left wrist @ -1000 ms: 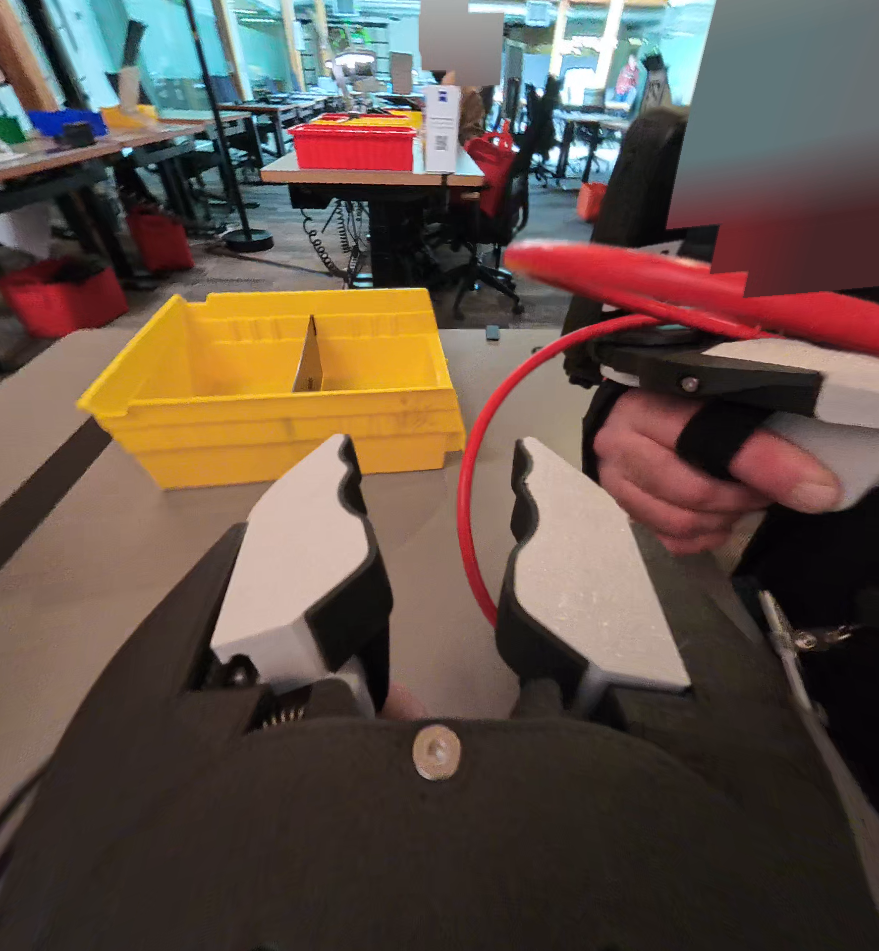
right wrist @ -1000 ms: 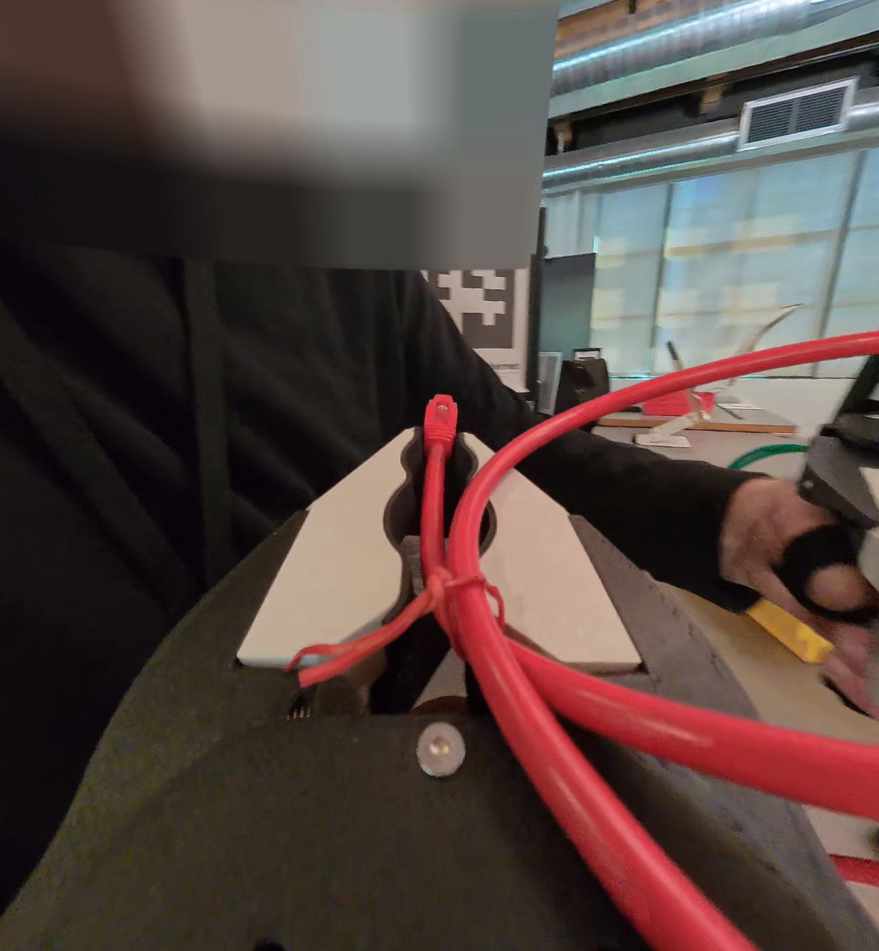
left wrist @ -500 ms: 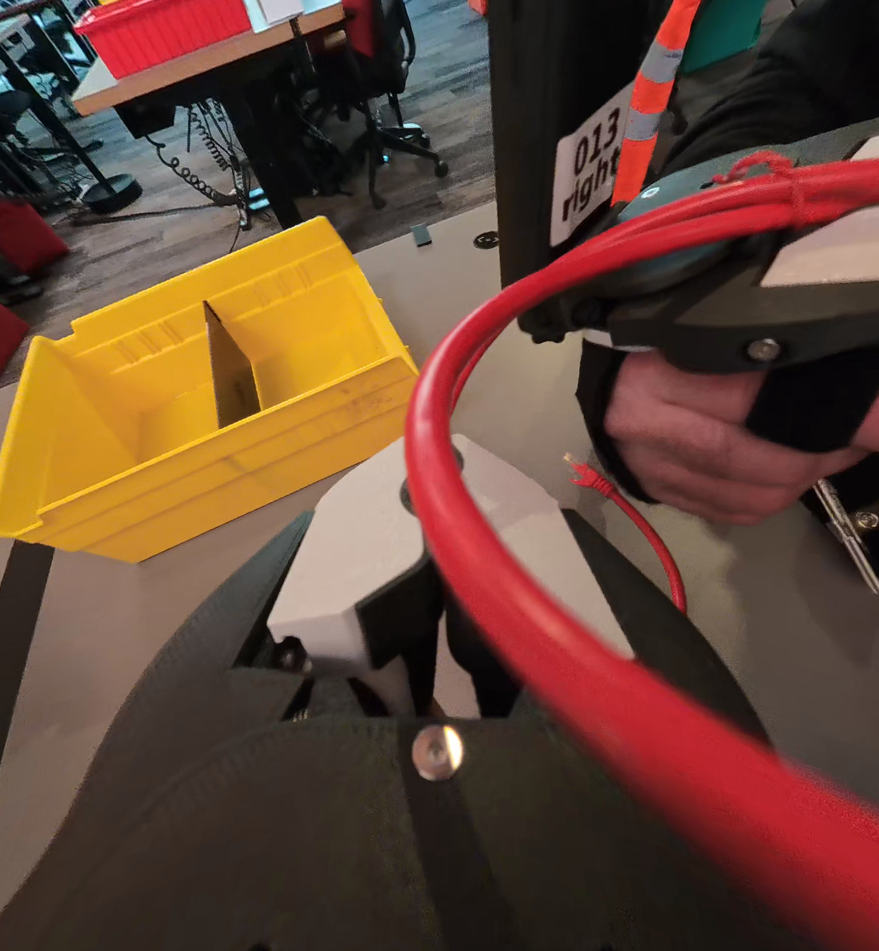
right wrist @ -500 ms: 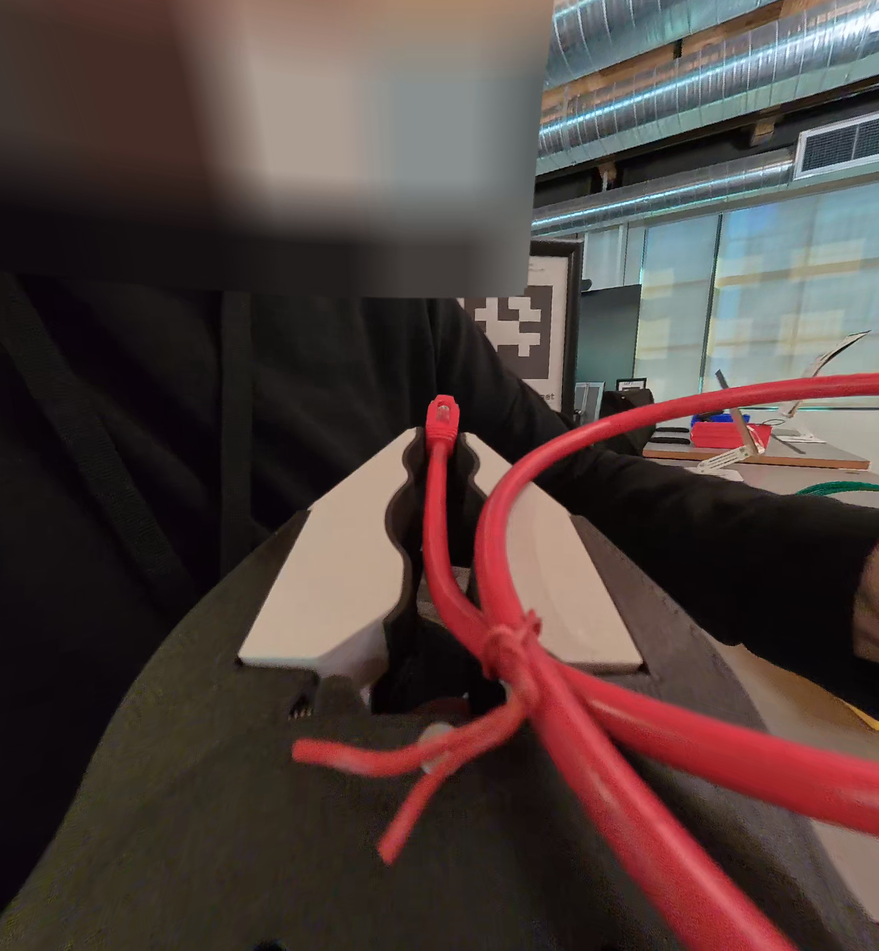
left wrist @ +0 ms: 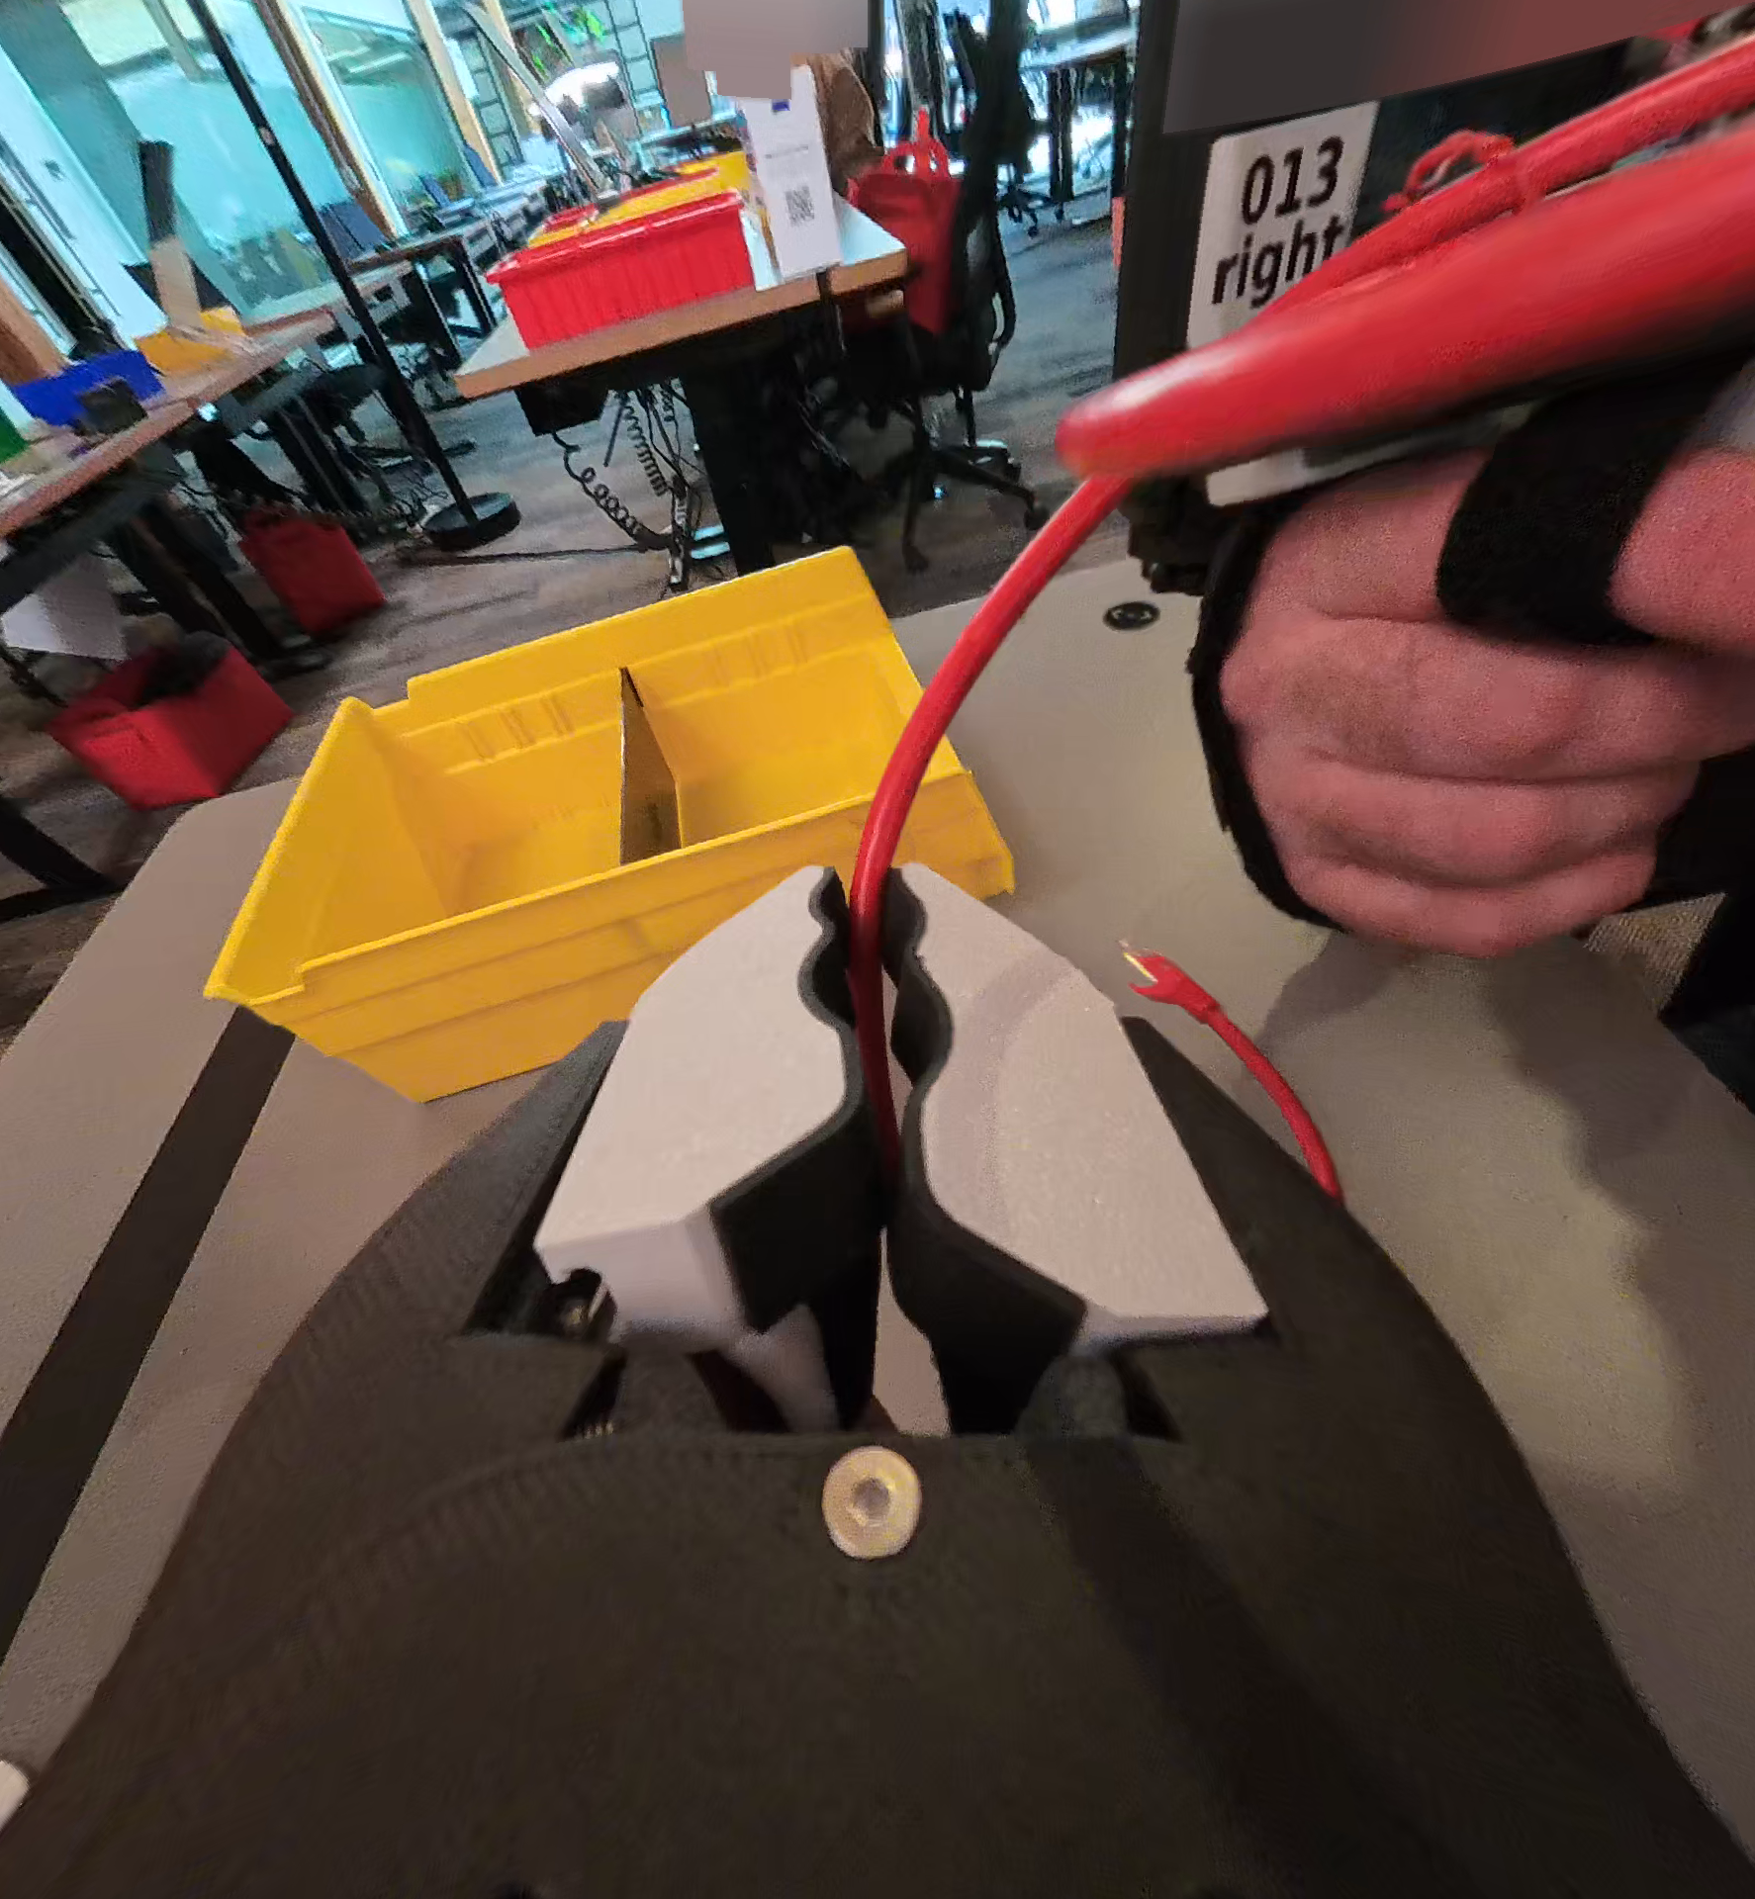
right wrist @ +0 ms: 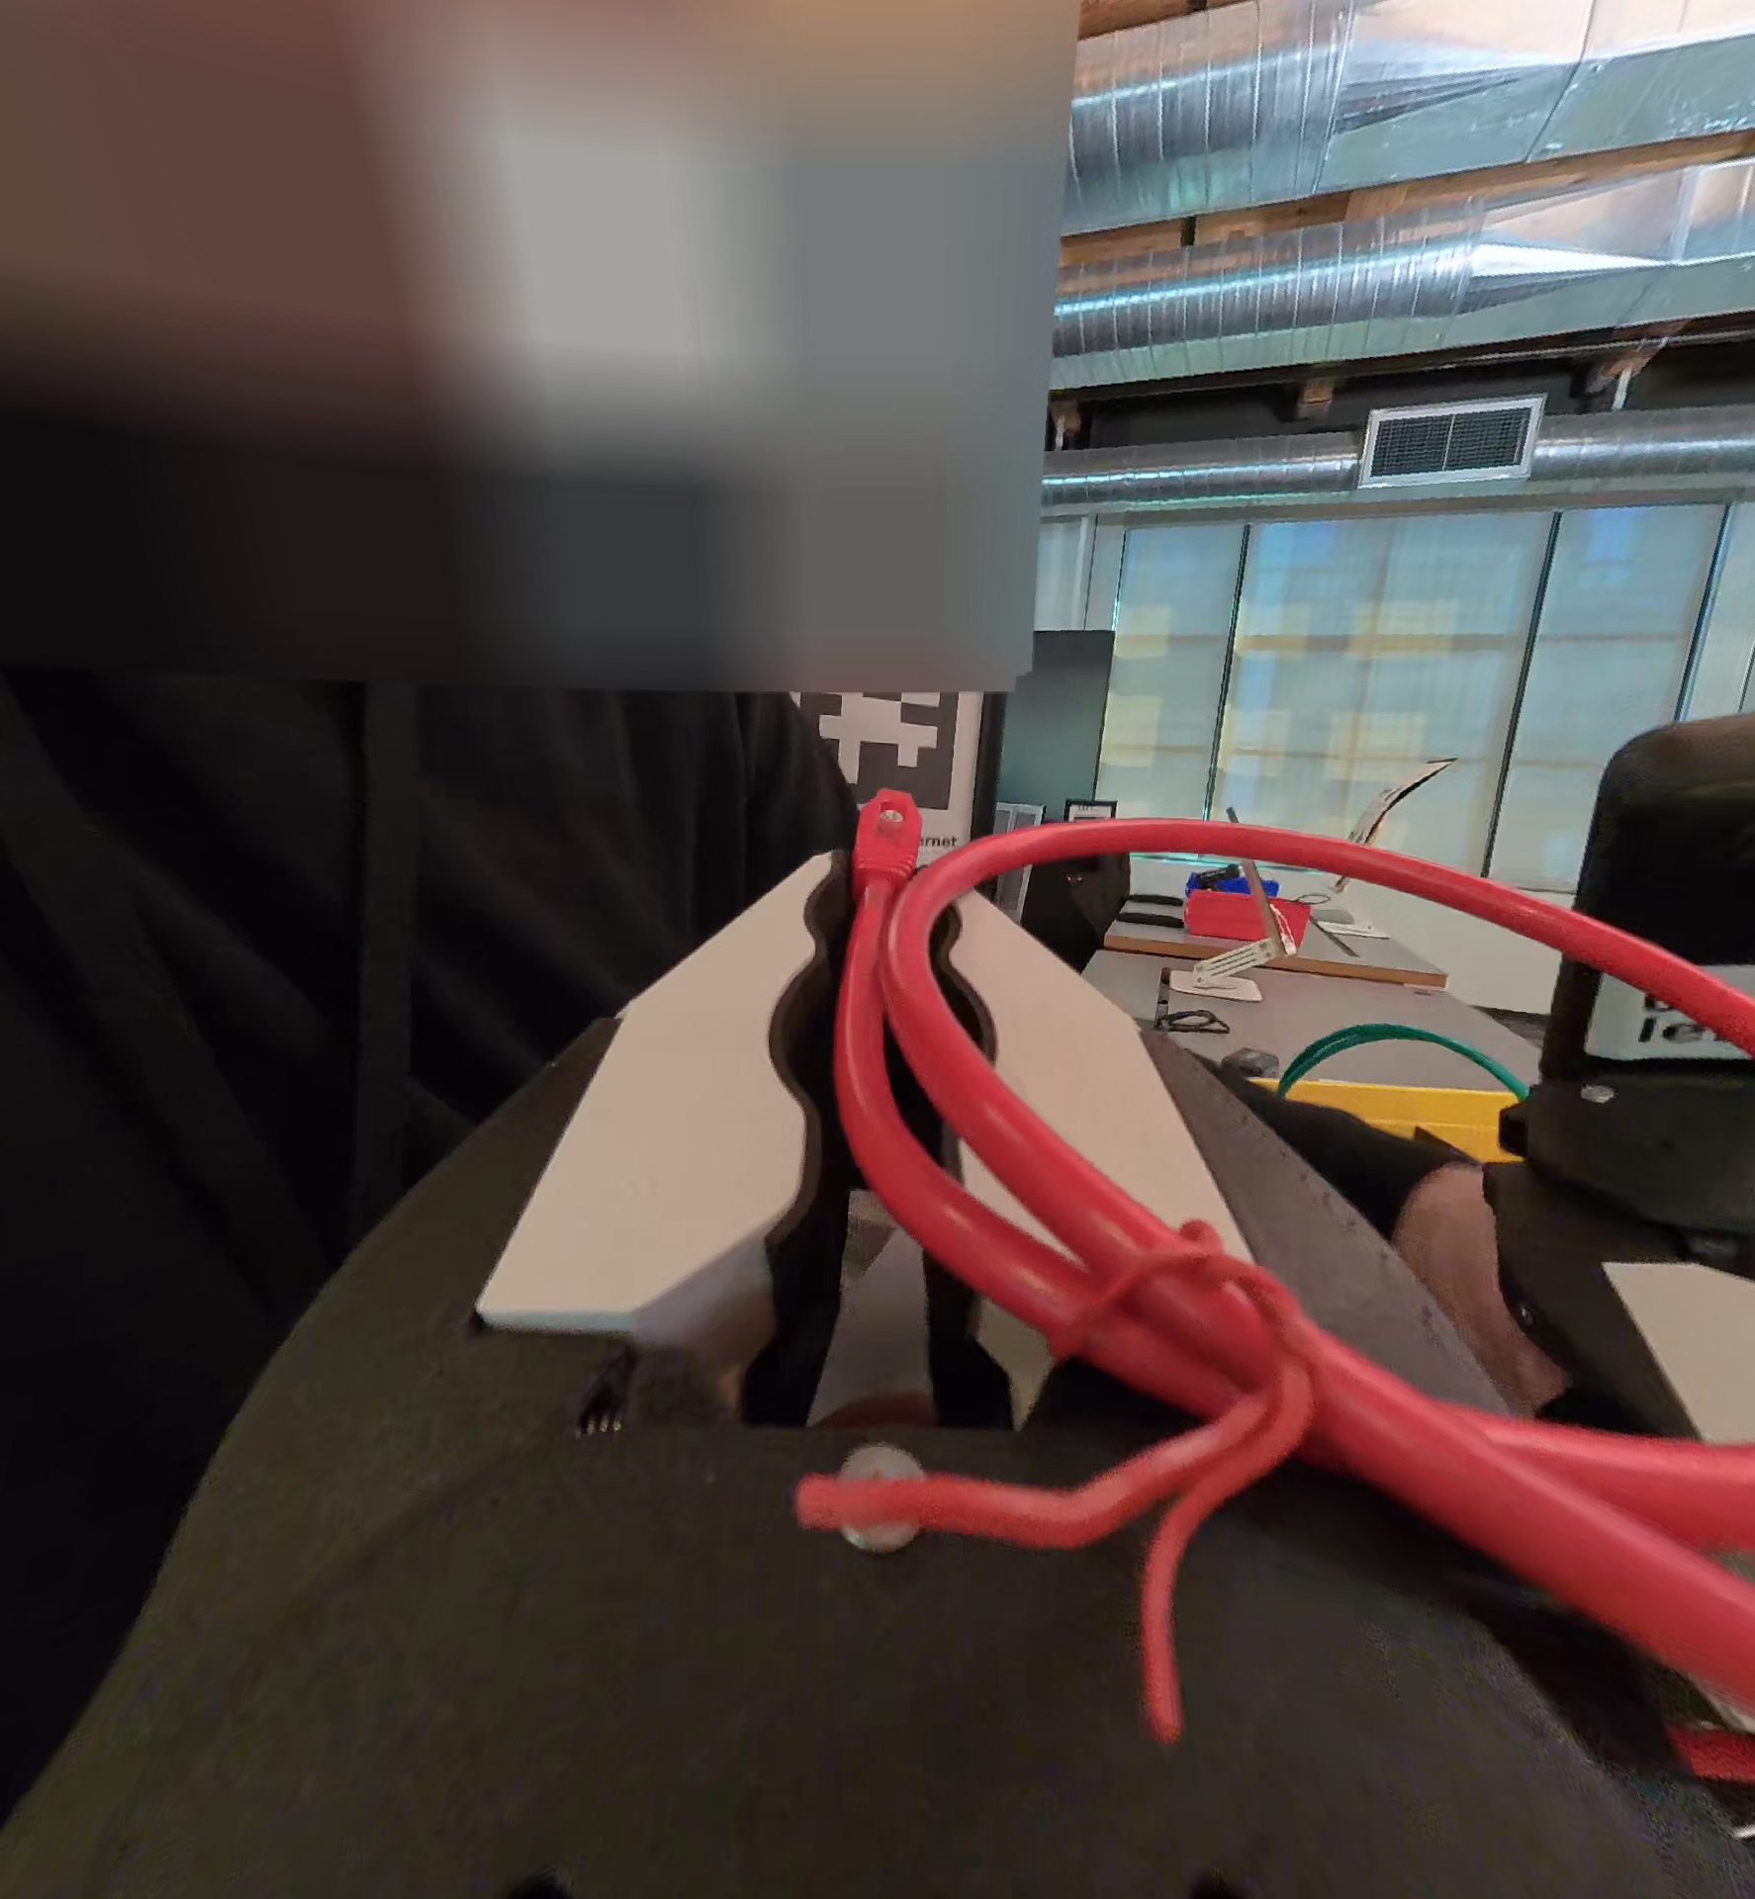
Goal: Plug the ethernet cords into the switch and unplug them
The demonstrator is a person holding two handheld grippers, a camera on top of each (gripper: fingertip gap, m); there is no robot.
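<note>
A red ethernet cord point(left wrist: 899, 760) runs in loops between both grippers. My left gripper point(left wrist: 865, 904) is shut on a strand of it above the grey table. The cord's free plug end point(left wrist: 1151, 971) sticks out just right of my left fingers. My right gripper point(right wrist: 889, 873) is shut on the cord close behind its other red plug point(right wrist: 886, 830), which points at the person's dark top. A red twist tie point(right wrist: 1151, 1326) binds the loops. In the left wrist view the right gripper point(left wrist: 1470, 308) shows at upper right, held in a hand point(left wrist: 1449, 740). No switch is in view.
A yellow divided bin point(left wrist: 586, 822) stands on the grey table point(left wrist: 1470, 1285) just beyond my left gripper. In the right wrist view a yellow bin point(right wrist: 1367, 1105) with a green cord point(right wrist: 1387, 1043) lies at the right, beside the left gripper point(right wrist: 1696, 1028). Desks, red bins and chairs stand behind.
My left gripper went from open to shut on a strand of the red cord. The cord loops have shifted, and the twist tie has slid along the right gripper.
</note>
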